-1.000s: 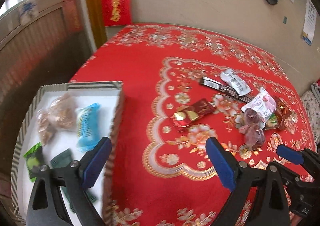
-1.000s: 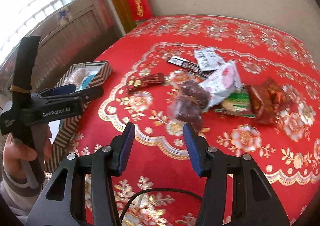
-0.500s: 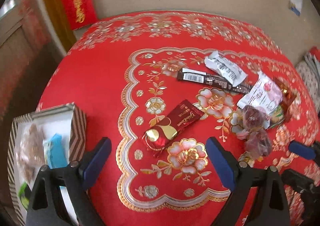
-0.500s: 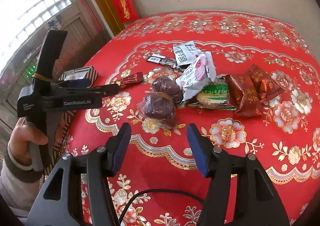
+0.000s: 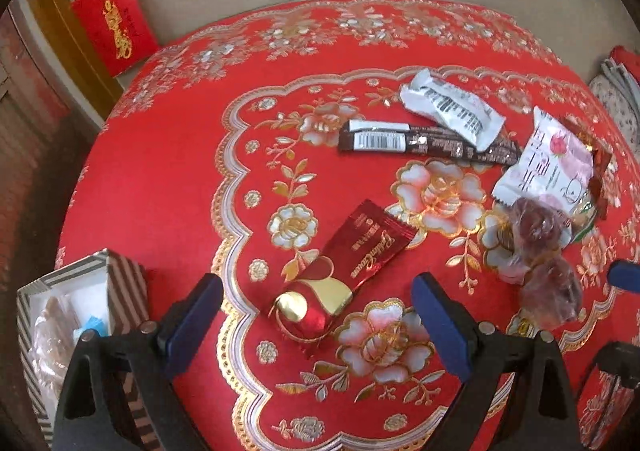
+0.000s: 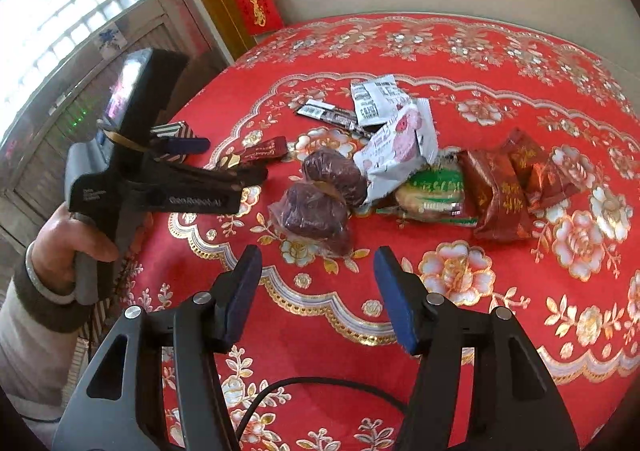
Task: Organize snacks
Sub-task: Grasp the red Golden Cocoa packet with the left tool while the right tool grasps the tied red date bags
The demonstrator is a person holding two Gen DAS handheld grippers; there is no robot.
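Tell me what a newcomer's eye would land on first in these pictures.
First comes the bright red tablecloth with its gold and white flowers, covering the whole table. Next is the heap of snack packets near its middle, with a red and gold chocolate bar lying apart, right ahead of the open left gripper. At the table's left edge sits a striped box already holding a few snacks.

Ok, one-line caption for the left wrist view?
Open left gripper poised over a red chocolate packet on the red floral tablecloth, striped box to the left.
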